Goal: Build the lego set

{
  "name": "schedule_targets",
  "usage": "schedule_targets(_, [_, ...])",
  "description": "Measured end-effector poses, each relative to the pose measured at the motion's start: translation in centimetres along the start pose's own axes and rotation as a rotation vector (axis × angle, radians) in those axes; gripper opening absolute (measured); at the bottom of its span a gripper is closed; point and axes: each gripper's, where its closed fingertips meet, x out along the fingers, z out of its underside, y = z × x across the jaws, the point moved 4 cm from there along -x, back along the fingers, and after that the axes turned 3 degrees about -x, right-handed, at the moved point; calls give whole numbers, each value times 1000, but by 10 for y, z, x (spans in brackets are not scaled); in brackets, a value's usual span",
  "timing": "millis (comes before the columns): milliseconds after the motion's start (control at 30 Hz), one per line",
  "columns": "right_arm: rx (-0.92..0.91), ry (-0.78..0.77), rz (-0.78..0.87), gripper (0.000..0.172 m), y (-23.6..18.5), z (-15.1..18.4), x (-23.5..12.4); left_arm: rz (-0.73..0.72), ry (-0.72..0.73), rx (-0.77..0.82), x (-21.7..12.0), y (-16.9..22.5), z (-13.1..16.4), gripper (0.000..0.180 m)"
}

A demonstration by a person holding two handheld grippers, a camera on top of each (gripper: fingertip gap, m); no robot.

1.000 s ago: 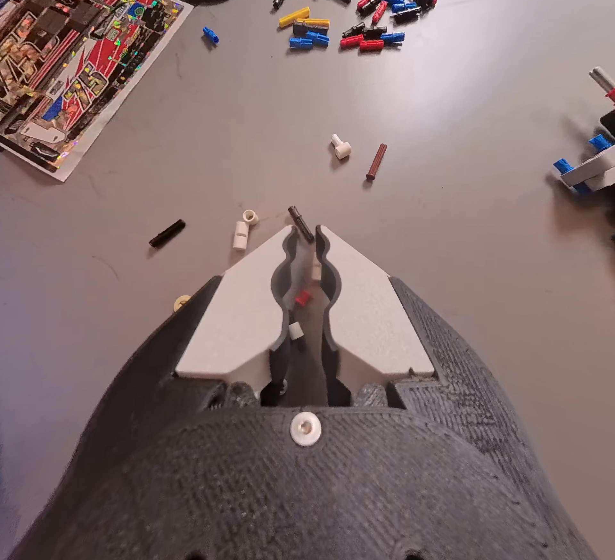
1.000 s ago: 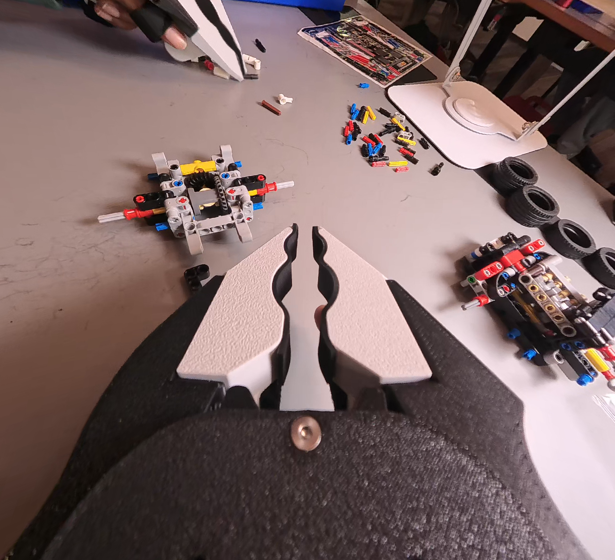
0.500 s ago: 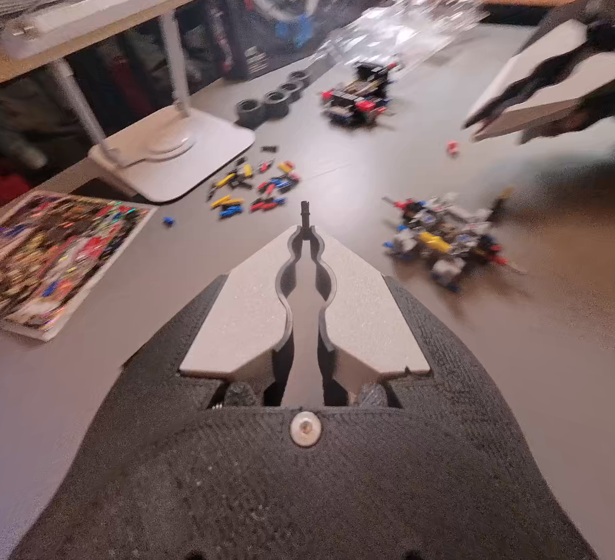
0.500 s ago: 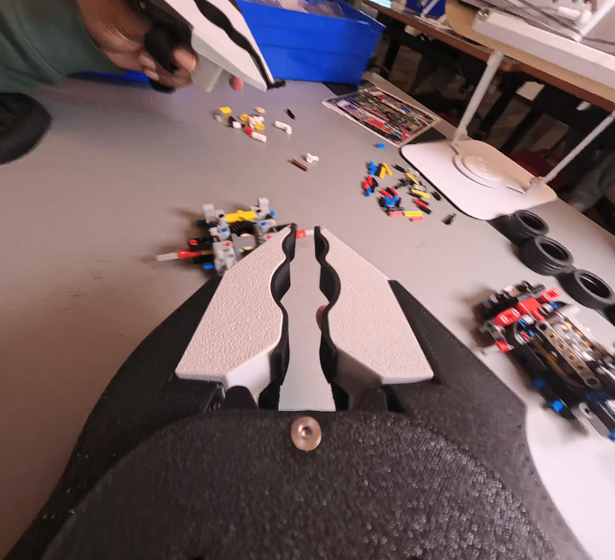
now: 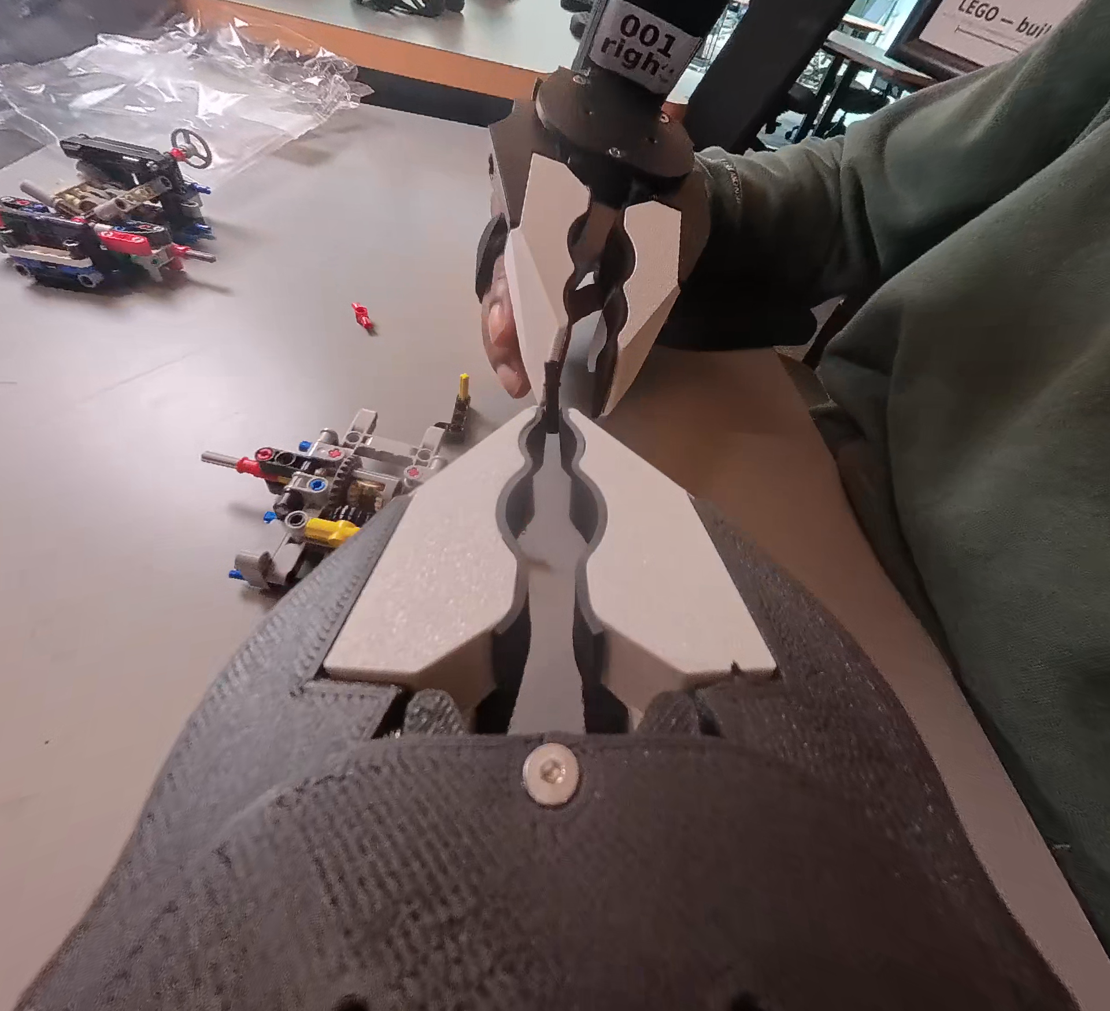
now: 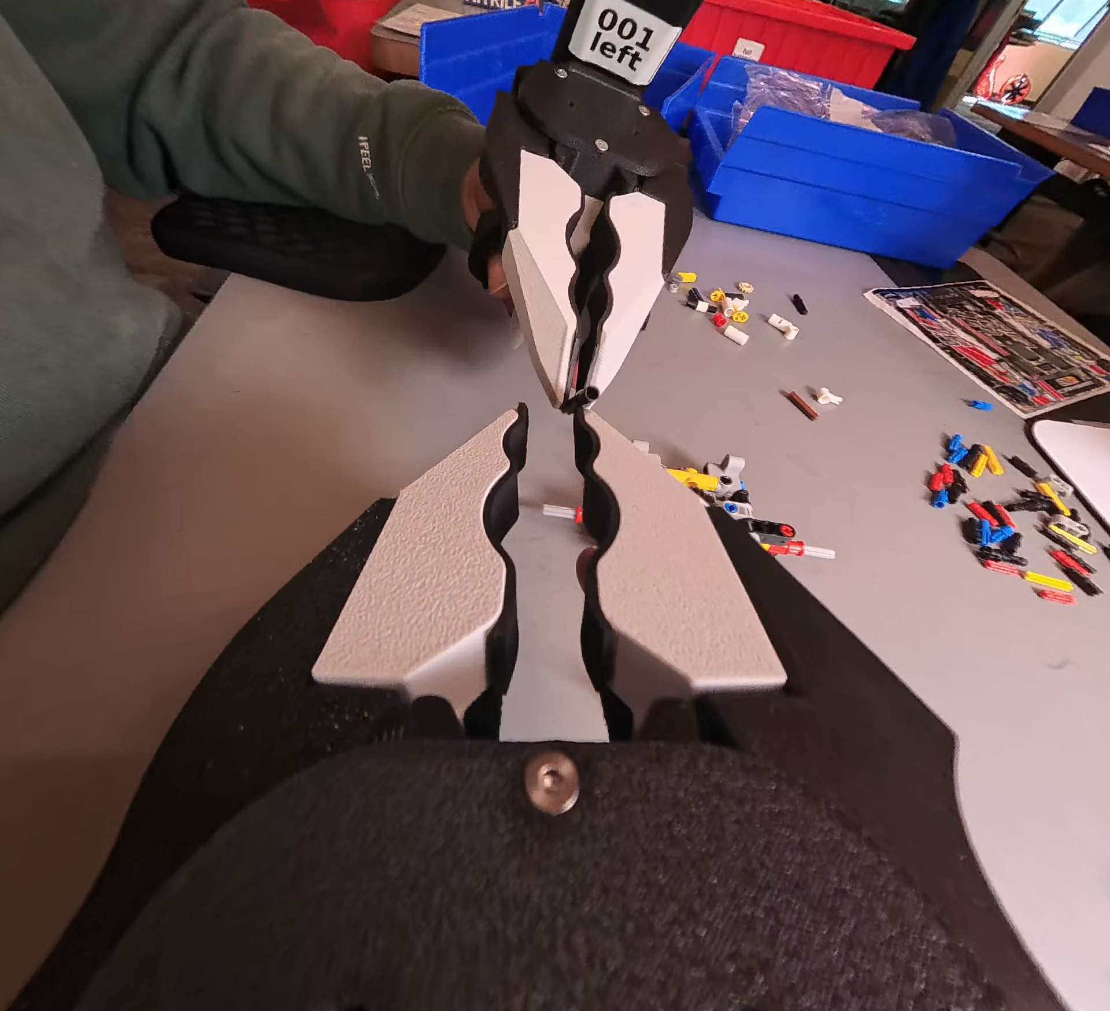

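My left gripper (image 5: 549,424) is shut on a short black pin (image 5: 551,390) that sticks out past its tips. It is held in the air above the grey table (image 5: 180,381). My right gripper (image 6: 549,414) is open, tip to tip with the left one. The pin (image 6: 585,398) lies just past the right gripper's right fingertip (image 6: 579,420), and the pads do not press on it. In the left wrist view the right gripper (image 5: 570,402) comes down from above with its fingers either side of the pin's far end. A grey gear assembly (image 5: 336,480) lies on the table below, also seen in the right wrist view (image 6: 733,492).
A partly built car chassis (image 5: 102,219) and a plastic bag (image 5: 180,75) lie at the far left. Loose coloured pins (image 6: 1009,525), a brown axle (image 6: 802,404), small white and yellow parts (image 6: 724,306), a sticker sheet (image 6: 997,345) and blue bins (image 6: 841,171) lie to the right. The grippers are tip to tip, or close to it.
My left gripper closed on the black pin on the table, lifted it and swung to face the right gripper. The right gripper rose to meet it and its jaws widened.
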Motion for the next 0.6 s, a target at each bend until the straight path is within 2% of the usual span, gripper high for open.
schedule_targets(233, [45,43,-7,13,3,-4,-6,4,-30,21,4,6,4,3])
schedule_targets(400, [66,36,-50,3,-1,-2,-5,26,-53,15,10,8,9,3])
schedule_targets(600, [121,15,2,3,15,2,-15,-80,-65,-1,8,-7,13,8])
